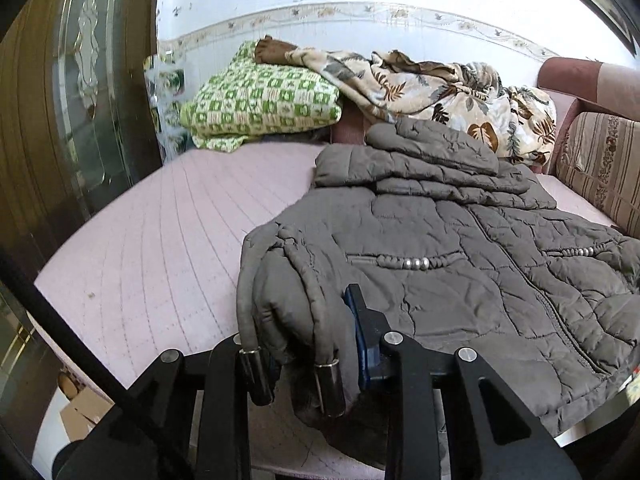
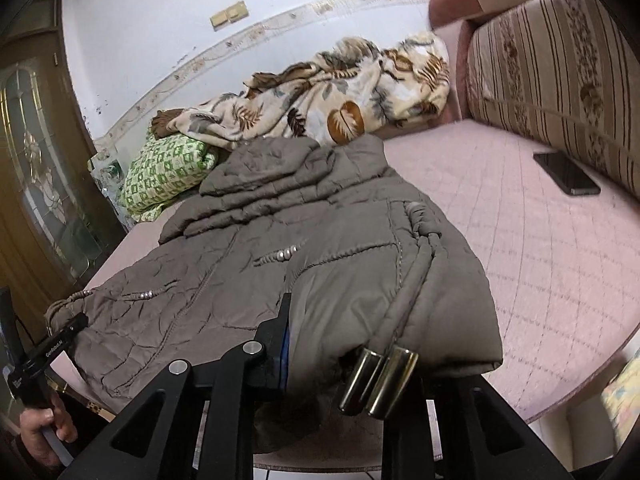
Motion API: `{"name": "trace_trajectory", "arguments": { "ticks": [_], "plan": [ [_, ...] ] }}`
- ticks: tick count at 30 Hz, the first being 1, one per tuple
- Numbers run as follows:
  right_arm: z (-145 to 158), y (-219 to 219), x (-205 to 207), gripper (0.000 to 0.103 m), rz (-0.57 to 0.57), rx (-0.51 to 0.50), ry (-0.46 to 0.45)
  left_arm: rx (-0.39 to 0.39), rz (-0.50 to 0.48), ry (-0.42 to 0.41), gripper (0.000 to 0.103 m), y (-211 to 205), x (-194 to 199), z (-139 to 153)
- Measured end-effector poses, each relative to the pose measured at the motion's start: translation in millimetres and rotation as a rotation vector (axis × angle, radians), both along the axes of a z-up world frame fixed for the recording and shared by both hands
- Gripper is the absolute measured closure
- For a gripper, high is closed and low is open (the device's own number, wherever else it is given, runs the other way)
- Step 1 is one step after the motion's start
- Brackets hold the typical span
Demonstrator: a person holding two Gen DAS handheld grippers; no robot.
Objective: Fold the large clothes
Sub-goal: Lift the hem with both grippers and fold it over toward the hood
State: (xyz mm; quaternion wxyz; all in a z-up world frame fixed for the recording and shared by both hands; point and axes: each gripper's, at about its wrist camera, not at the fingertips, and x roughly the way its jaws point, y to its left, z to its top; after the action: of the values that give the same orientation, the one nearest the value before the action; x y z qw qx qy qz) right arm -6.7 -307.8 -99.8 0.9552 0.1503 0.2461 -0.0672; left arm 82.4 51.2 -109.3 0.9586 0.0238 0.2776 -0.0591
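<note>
While both grippers hold the near hem of the grey quilted jacket (image 1: 460, 232), we are at the start of a fold: the bottom edge is taken and lifted a little, and the fold itself is not yet made. The jacket lies front side up on the pink quilted cover (image 1: 160, 232) of the bed, with its zipper closed and its hood (image 1: 424, 148) at the far end, close to the floral blanket (image 1: 440, 88) and the green checked cushion (image 1: 260, 100).

Our left gripper (image 1: 316, 344) is closed on the left corner of the hem. We see a thick bunch of fabric pressed against its blue pad, and the drawstring with its two metal tips (image 1: 330, 388) hangs over the near side. Our right gripper (image 2: 316, 344) is closed on the right corner in the same way; only one finger is visible, the other is hidden under the cloth, but the fabric is clearly squeezed there. The two metal tips (image 2: 378, 380) of the drawstring on this side also hang down. At the left edge of the right wrist view we see the person's hand (image 2: 44, 428) on the handle of the other tool.

We judge that the next move asks both hands to rise together and carry the hem forward, toward the hood, so that the lower half lies over the upper half. Both corners should travel level, otherwise the fold comes out crooked. The padding is thick and slippery, so the grip must stay firm until the hem rests. A dark phone (image 2: 568, 174) lies on the cover to the right, well apart from the jacket.
</note>
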Motion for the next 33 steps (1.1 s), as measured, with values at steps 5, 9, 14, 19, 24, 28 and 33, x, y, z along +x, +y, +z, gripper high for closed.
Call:
{"name": "trace_trajectory", "arguments": {
  "ticks": [5,9,14,19,24,28,33],
  "plan": [
    [7.7,0.9,3.1,0.080,0.006,-0.022,-0.011,0.011,-0.006,-0.029,0.076,-2.7,2.7,9.3],
    [20.8,0.3,7.9,0.080,0.019,-0.035,-0.035,0.018,-0.012,-0.061,0.076,-5.9,7.1,20.3],
    [42.4,-3.9,17.6,0.080,0.029,-0.019,-0.075,0.012,-0.009,-0.102,0.076,-9.6,17.9,39.7],
    [68.2,-5.0,30.8,0.080,0.040,-0.024,-0.118,0.005,-0.001,-0.139,0.076,-11.9,31.7,61.2],
    [94.1,-9.7,48.1,0.080,0.053,-0.033,-0.147,0.007,0.002,-0.175,0.076,-17.5,49.4,85.1],
    [115.1,-16.6,65.4,0.080,0.062,-0.036,-0.163,-0.001,0.003,-0.198,0.076,-22.1,67.5,104.8],
    [141.0,-32.4,97.6,0.080,0.070,-0.020,-0.178,-0.028,0.001,-0.228,0.076,-29.9,104.0,135.4]
  ]
}}
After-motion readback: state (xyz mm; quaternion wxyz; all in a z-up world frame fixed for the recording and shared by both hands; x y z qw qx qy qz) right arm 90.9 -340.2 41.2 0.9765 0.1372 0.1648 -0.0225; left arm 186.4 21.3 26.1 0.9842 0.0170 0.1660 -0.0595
